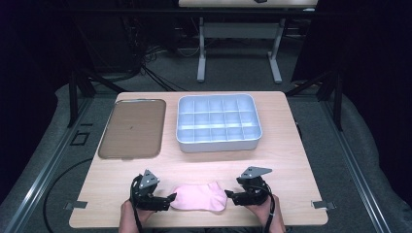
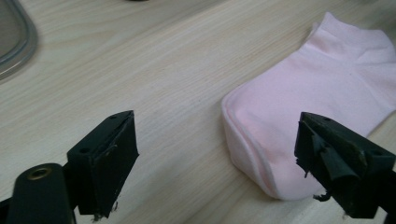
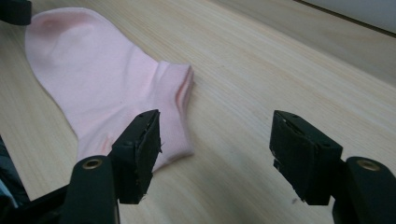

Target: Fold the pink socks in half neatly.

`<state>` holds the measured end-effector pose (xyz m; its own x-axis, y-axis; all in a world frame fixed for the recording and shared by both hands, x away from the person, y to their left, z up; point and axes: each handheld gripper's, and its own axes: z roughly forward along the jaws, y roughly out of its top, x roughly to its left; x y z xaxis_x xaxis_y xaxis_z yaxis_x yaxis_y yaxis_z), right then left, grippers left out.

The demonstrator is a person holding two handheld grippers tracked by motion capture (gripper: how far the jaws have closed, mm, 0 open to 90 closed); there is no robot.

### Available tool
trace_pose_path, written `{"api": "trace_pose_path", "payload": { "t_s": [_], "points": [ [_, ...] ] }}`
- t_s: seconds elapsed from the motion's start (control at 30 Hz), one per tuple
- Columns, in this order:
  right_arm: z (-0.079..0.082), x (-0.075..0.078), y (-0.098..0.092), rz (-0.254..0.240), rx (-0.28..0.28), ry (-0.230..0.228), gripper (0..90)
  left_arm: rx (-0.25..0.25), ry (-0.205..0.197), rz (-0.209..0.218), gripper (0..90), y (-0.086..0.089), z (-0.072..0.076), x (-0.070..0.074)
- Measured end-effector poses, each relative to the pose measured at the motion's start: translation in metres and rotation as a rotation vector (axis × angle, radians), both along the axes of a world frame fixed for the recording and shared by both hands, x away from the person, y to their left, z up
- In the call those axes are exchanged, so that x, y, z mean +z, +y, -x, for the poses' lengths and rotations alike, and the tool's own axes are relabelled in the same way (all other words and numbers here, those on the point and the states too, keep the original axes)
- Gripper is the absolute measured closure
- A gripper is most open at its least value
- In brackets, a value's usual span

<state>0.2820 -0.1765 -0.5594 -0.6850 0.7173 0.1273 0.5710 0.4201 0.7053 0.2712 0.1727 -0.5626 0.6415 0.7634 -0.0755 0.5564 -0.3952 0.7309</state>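
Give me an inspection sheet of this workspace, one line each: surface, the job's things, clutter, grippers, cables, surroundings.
Surface: light wooden table, flat.
Job's things: pink sock lying flat at the near edge, between the two grippers.
Clutter: brown tray far left; white divided bin beside it, compartments look bare.
Grippers: left gripper open at the sock's toe end; right gripper open at its cuff end; neither clamps it.
Cables: one trails from each gripper; more lie on the floor.
Surroundings: grey floor, another table behind, dark curtains.
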Motion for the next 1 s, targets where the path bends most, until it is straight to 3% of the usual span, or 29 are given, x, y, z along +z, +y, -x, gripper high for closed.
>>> {"api": "trace_pose_path", "payload": {
  "t_s": [0.3,0.57,1.0],
  "points": [
    [-0.002,-0.004,0.02,0.034,0.041,0.029,49.0,-0.03,0.012,-0.021,23.4,-0.008,0.0,-0.003],
    [-0.002,-0.007,0.03,0.062,0.042,0.035,52.9,0.0,0.043,-0.028,36.9,-0.012,0.0,-0.008],
    [-0.001,-0.011,0.036,0.111,0.06,0.044,55.8,-0.032,0.046,-0.069,53.7,-0.021,0.001,-0.01]
  ]
}}
